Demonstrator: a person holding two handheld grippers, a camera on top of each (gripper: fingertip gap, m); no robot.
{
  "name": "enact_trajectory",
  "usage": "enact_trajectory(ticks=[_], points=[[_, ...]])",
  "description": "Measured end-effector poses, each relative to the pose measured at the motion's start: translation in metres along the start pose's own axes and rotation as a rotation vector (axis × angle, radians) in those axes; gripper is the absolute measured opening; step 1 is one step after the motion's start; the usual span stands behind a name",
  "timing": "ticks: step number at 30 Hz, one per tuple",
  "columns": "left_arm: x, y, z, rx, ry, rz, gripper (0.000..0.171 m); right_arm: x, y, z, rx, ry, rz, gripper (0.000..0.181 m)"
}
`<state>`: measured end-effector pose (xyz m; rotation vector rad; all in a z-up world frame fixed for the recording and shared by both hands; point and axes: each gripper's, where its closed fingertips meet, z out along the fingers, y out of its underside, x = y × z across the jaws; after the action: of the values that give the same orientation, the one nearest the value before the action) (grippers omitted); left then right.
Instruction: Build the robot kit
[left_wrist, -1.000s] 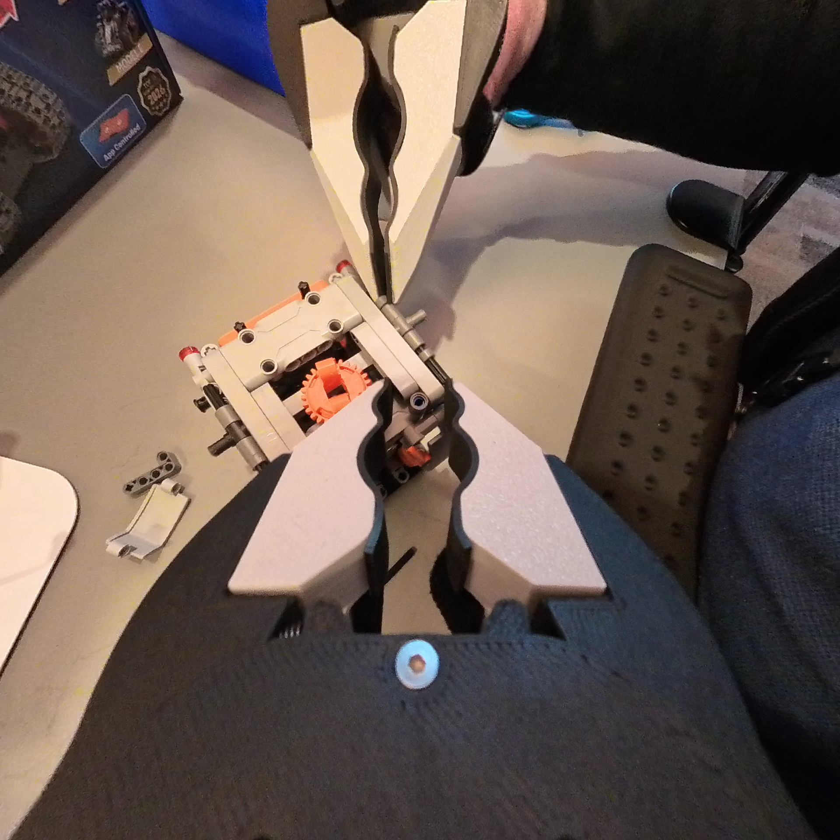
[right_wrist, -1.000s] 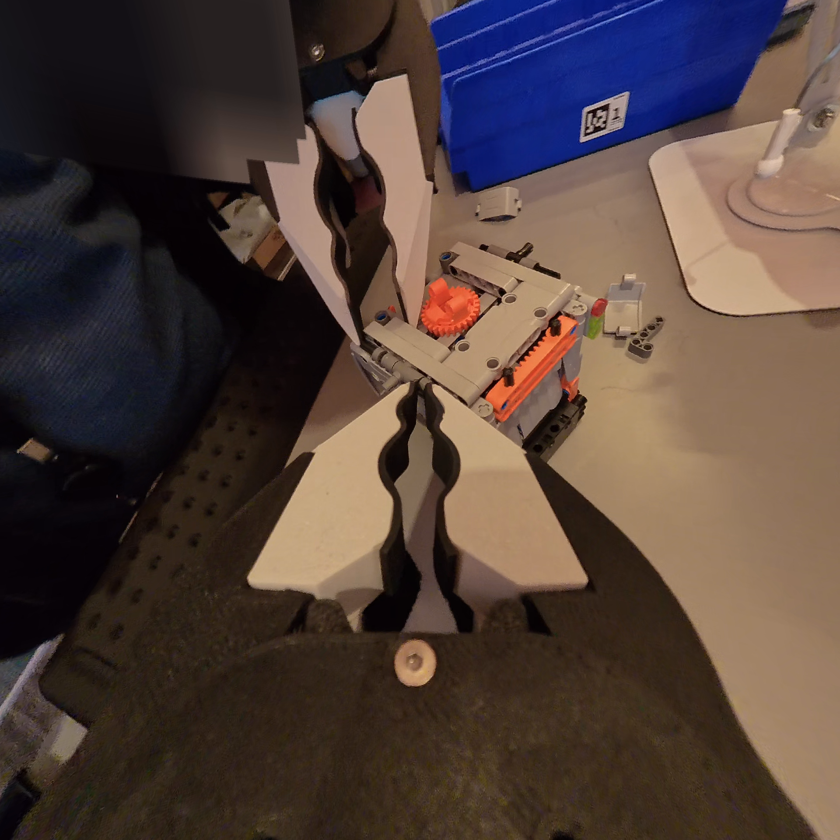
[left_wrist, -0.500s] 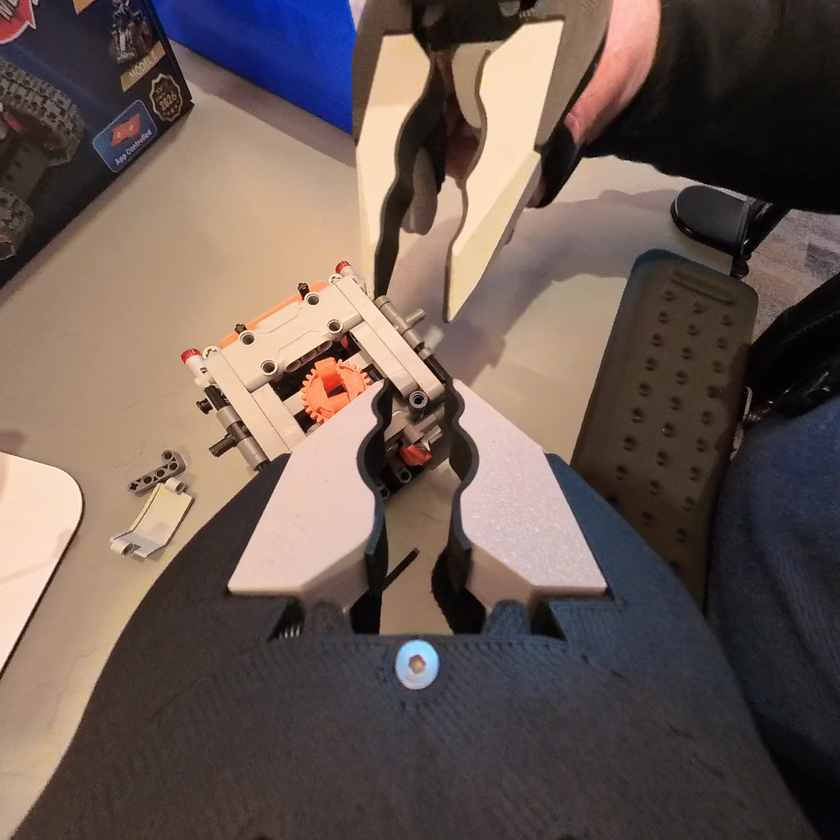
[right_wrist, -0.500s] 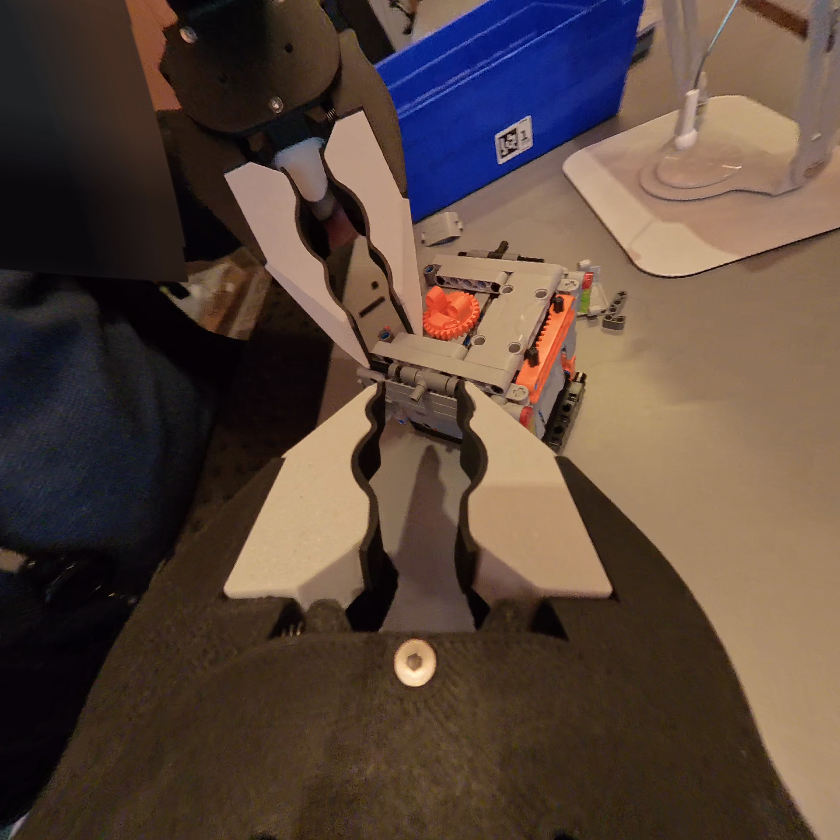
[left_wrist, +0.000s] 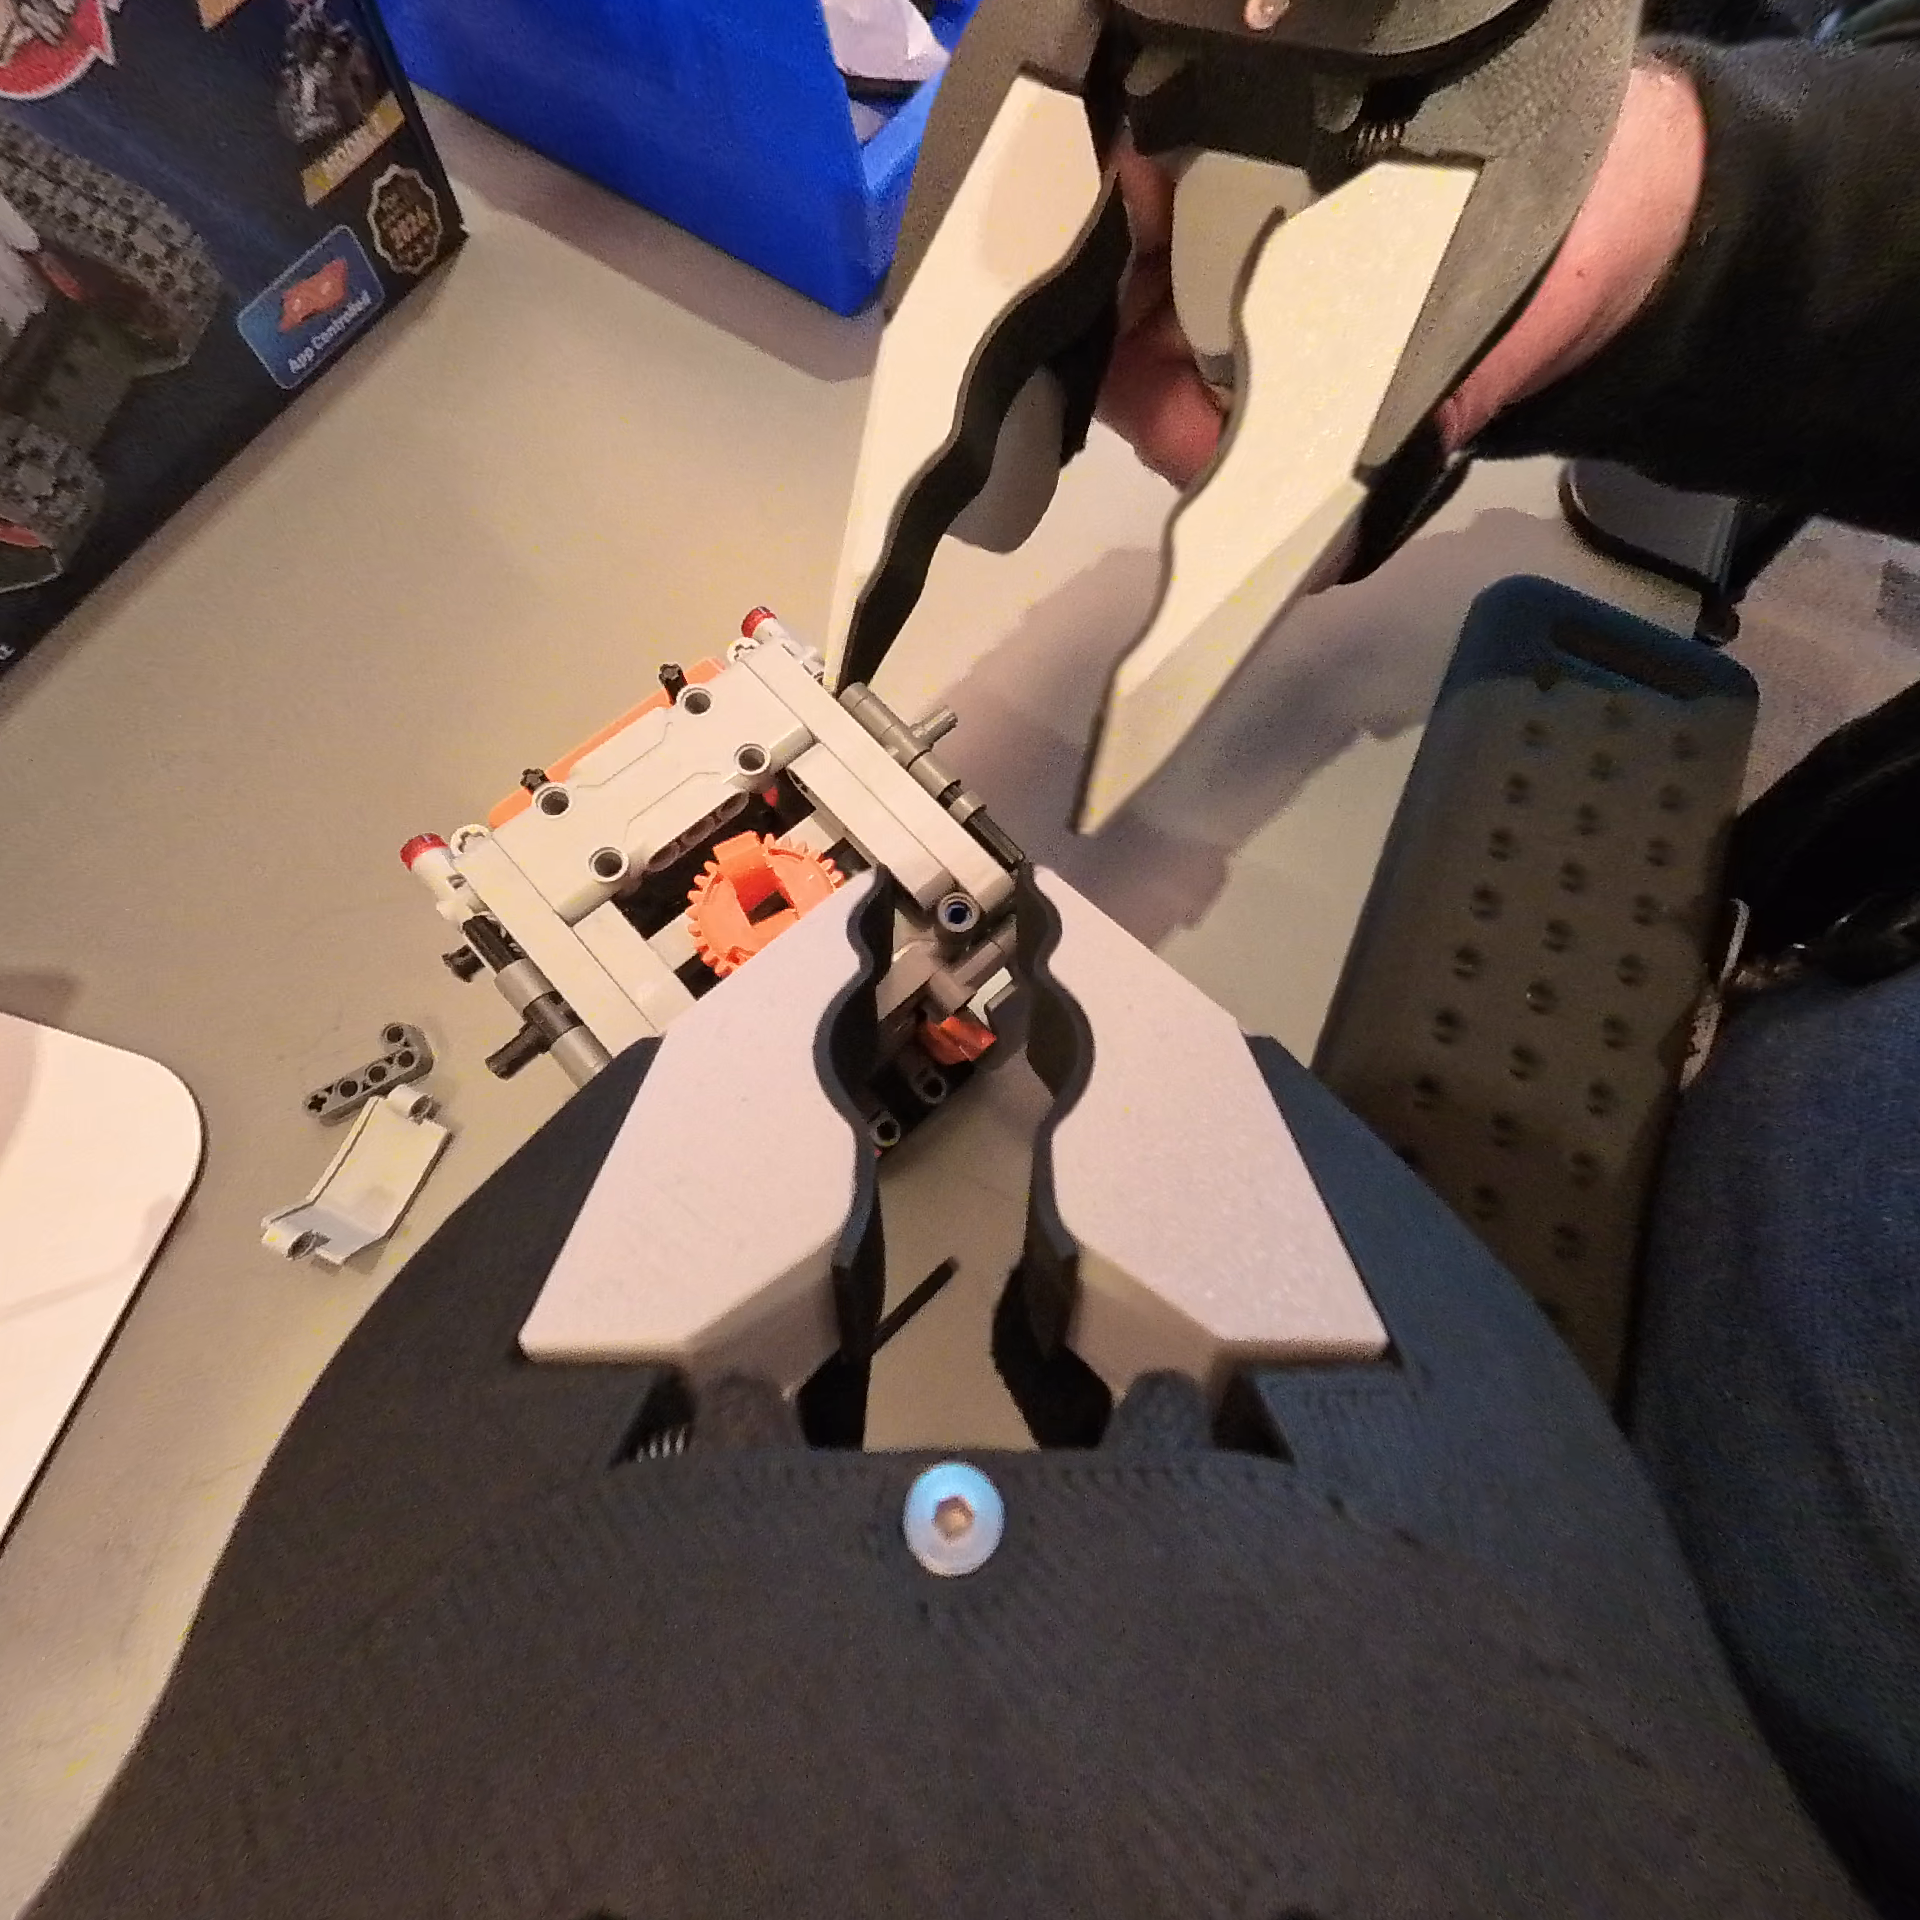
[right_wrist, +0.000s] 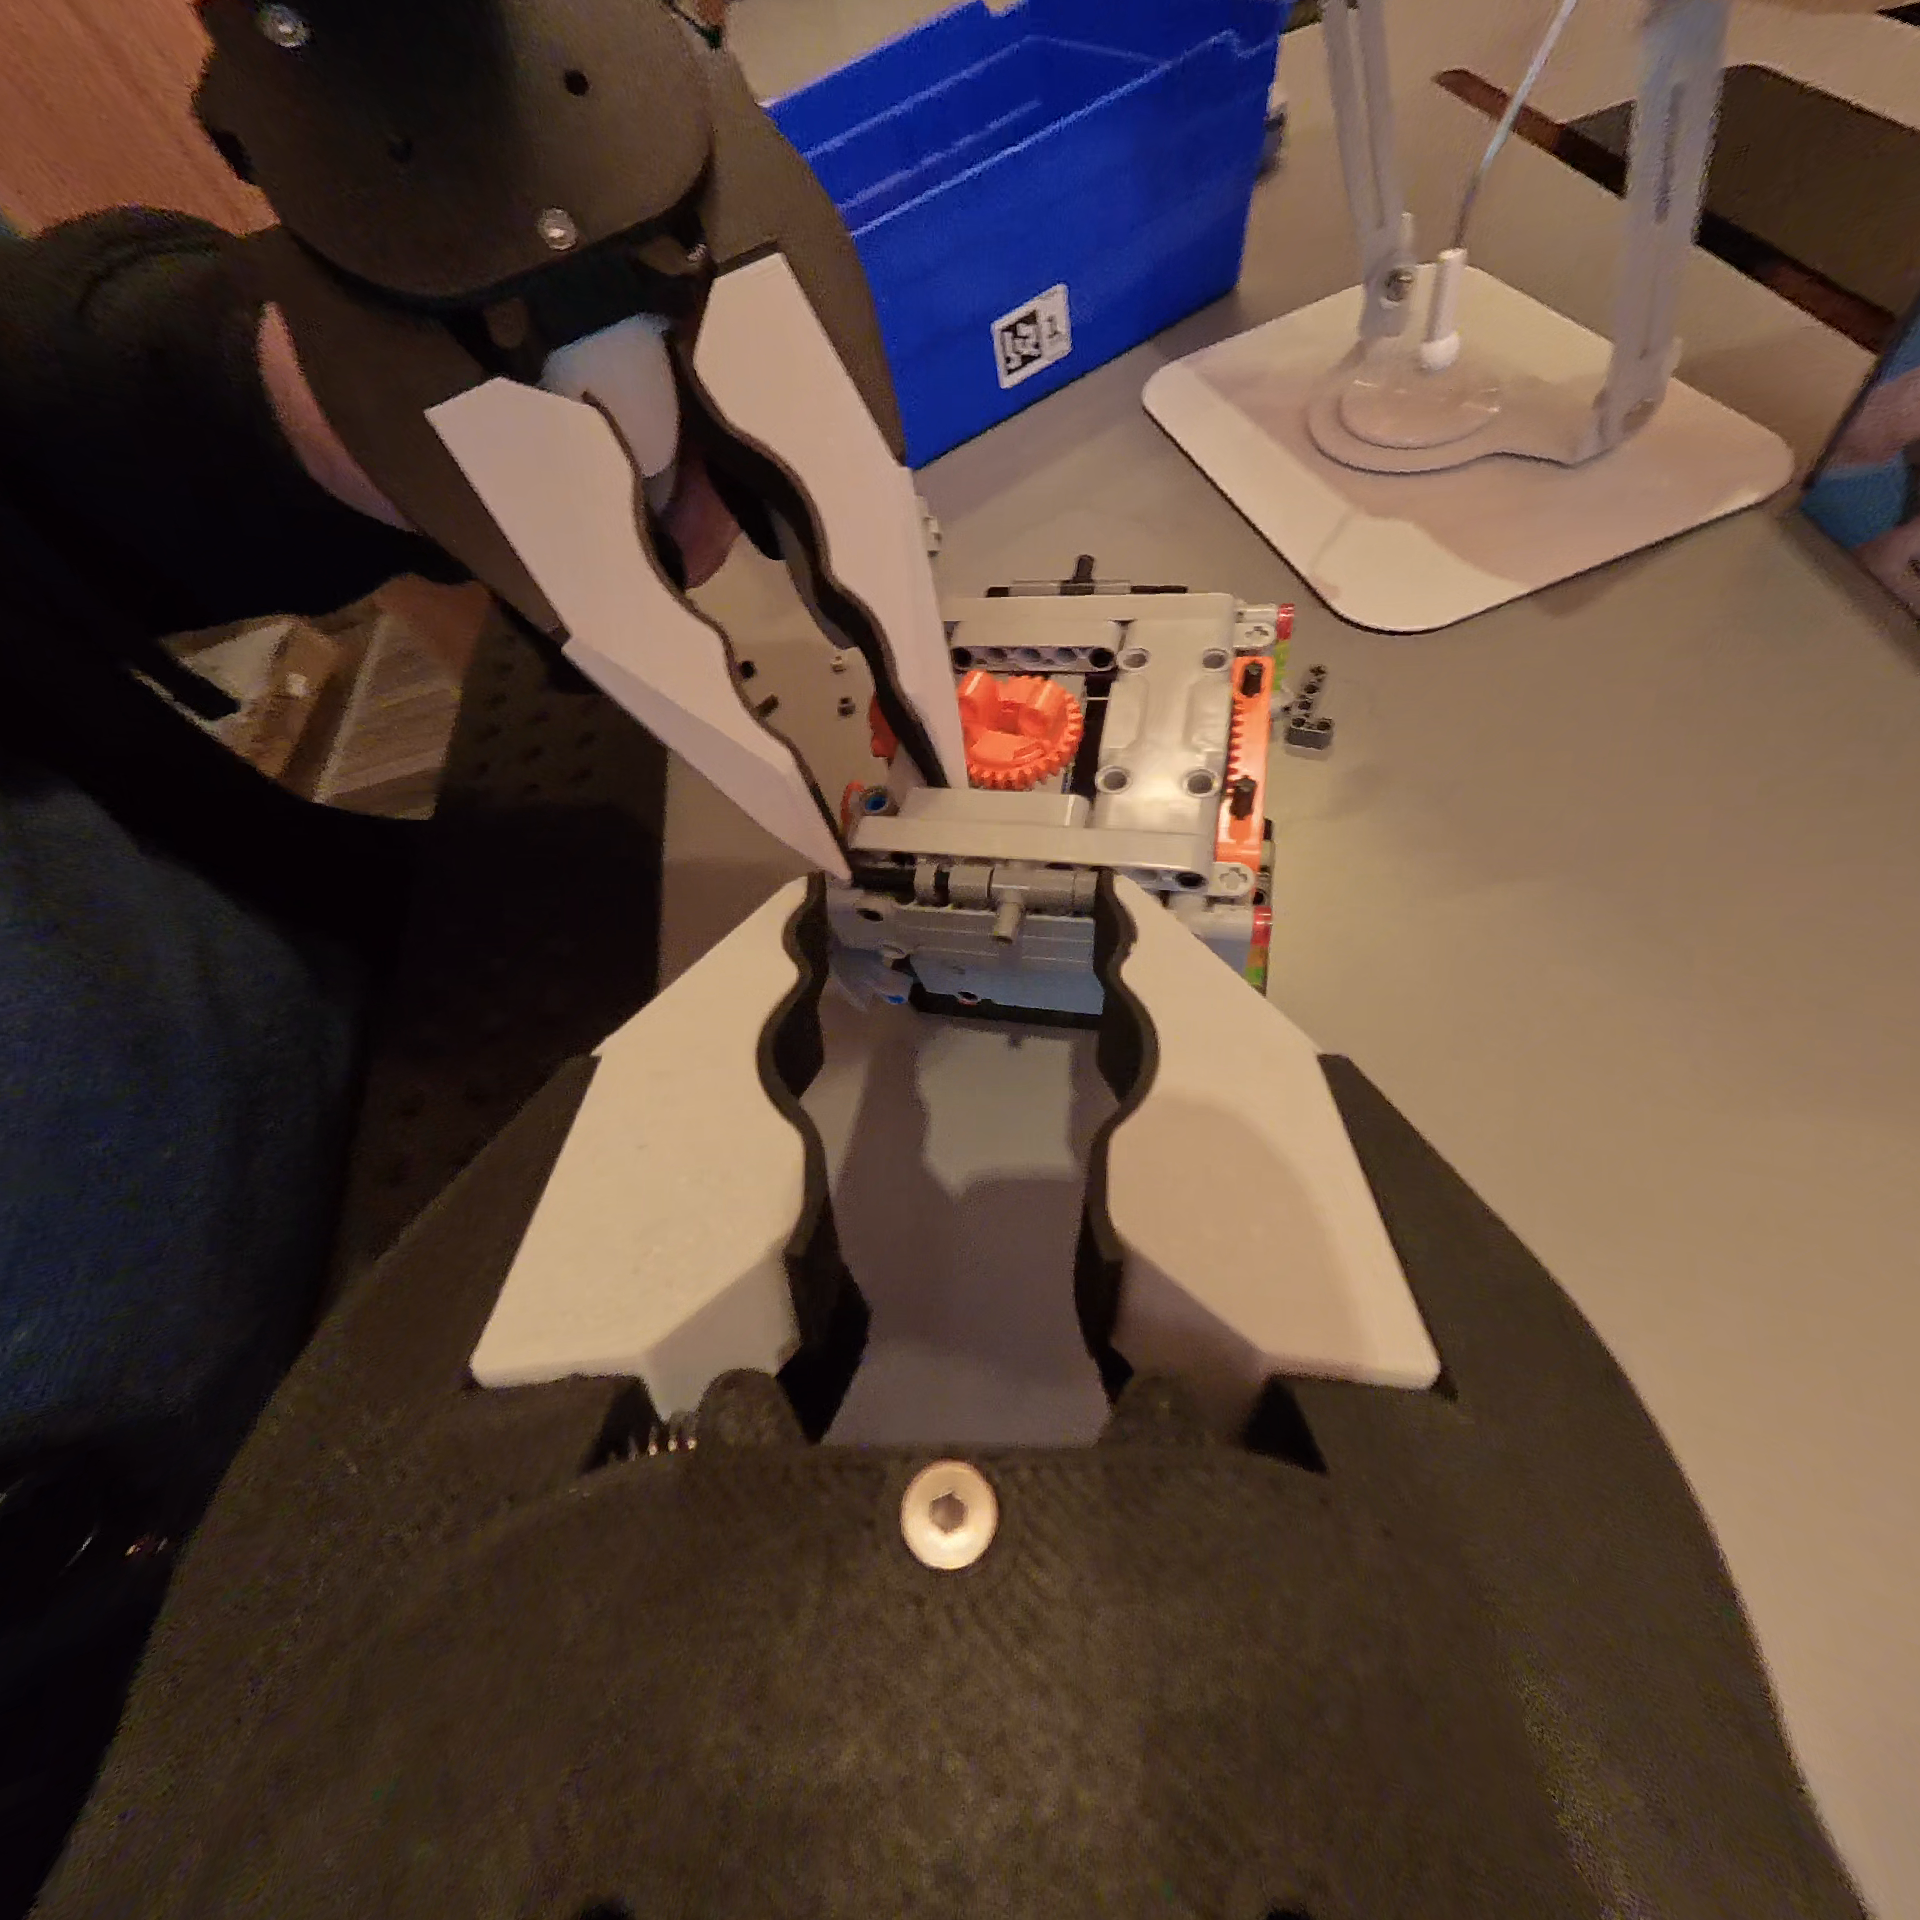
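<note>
Left wrist view: left claw (left_wrist: 951, 904) grips a corner of the grey-and-orange brick assembly (left_wrist: 717, 831) standing on the table (left_wrist: 436, 540); two loose grey pieces (left_wrist: 358, 1132) lie beside it. Right wrist view: right claw (right_wrist: 961, 904) spread wide, empty, fingertips flanking the assembly's (right_wrist: 1101, 769) near side; blue bin (right_wrist: 1039, 208) behind.

Grey table (left_wrist: 540, 499) bears a brick assembly (left_wrist: 717, 831), blue bin (right_wrist: 1049, 208), white stand base (right_wrist: 1455, 499).
</note>
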<state>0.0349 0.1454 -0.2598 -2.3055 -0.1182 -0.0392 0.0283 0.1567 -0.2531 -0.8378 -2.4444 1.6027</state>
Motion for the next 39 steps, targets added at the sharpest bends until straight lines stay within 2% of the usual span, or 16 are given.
enact_trajectory(ticks=[5,7,20,28,35,39], points=[[0.0073,-0.0007,0.0007,-0.015,0.045,0.016,0.031,0.0035,0.0022,0.0031,-0.015,0.146,-0.057,0.05],[0.006,-0.0005,0.0005,-0.01,0.045,0.019,0.029,0.0053,0.0029,0.0039,-0.019,0.186,-0.093,0.046],[0.0023,-0.0008,0.0013,0.007,0.02,0.019,0.02,0.0058,0.0038,0.004,-0.034,0.189,-0.155,0.044],[0.0022,-0.0009,0.0015,0.014,0.019,0.014,0.02,0.0068,0.0039,0.0034,-0.038,0.179,-0.133,0.044],[0.0014,-0.0024,0.0028,0.017,0.014,0.003,0.02,0.0092,0.0028,0.0003,-0.045,0.303,-0.109,0.045],[0.0021,-0.0027,0.0032,0.016,0.022,0.001,0.02,0.0087,0.0037,-0.0004,-0.021,0.3,-0.071,0.044]])
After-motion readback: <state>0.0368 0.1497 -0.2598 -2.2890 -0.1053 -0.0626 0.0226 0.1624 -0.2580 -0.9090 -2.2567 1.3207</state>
